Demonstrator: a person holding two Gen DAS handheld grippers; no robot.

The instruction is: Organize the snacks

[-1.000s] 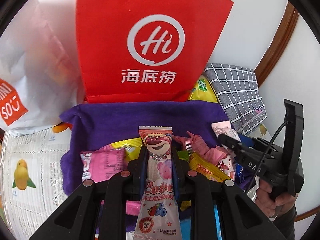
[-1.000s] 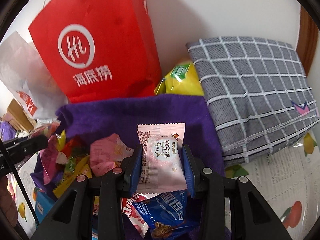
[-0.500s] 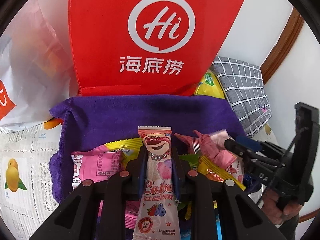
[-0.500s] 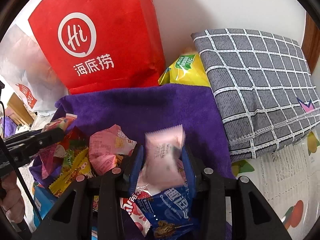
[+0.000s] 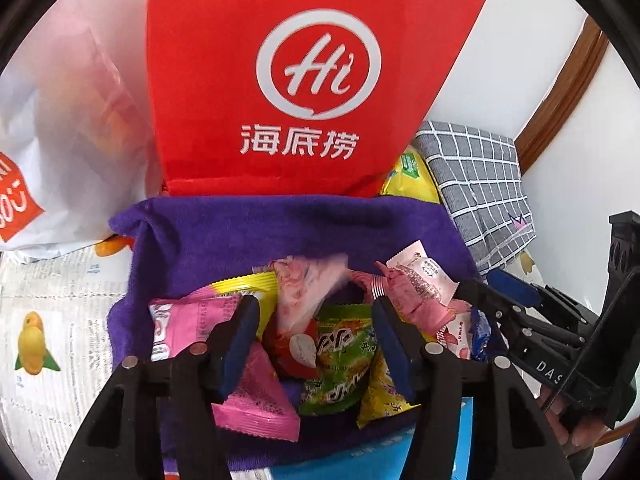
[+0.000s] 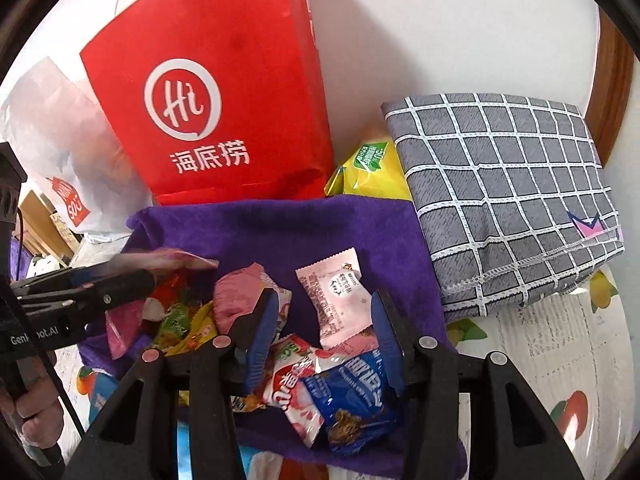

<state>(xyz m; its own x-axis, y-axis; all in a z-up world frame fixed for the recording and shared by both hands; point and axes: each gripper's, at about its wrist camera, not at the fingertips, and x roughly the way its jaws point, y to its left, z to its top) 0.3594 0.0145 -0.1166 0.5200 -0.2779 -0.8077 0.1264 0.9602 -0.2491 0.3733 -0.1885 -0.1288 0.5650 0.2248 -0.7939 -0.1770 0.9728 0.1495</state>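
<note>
The left claw stands with its blue-padded jaws apart, having just been opening, and grips nothing; between and beyond the jaws a long pink wrapper shows as a blur over the snack pile, clear of both pads. Below it in that gap lie a green packet, a red sweet and a bright pink sachet, with a yellow-edged pink packet just left of the left jaw. All of these rest on a purple towel spread on the tabletop, which carries a white cover printed with fruit. The right claw is also parted, its jaws having just been opening, and holds nothing; a pale pink biscuit packet lies tilted on the towel between the two pads, touching neither as far as the view shows. Nearer the right camera sit a red-and-white wrapper and a blue packet, and a crumpled pink wrapper lies beside the left pad. Behind the towel a red paper bag stands upright against the wall, a white plastic bag to its left, a yellow packet to its right, and a grey checked cloth folded at the far right. A hand grips the left claw's handle.
</note>
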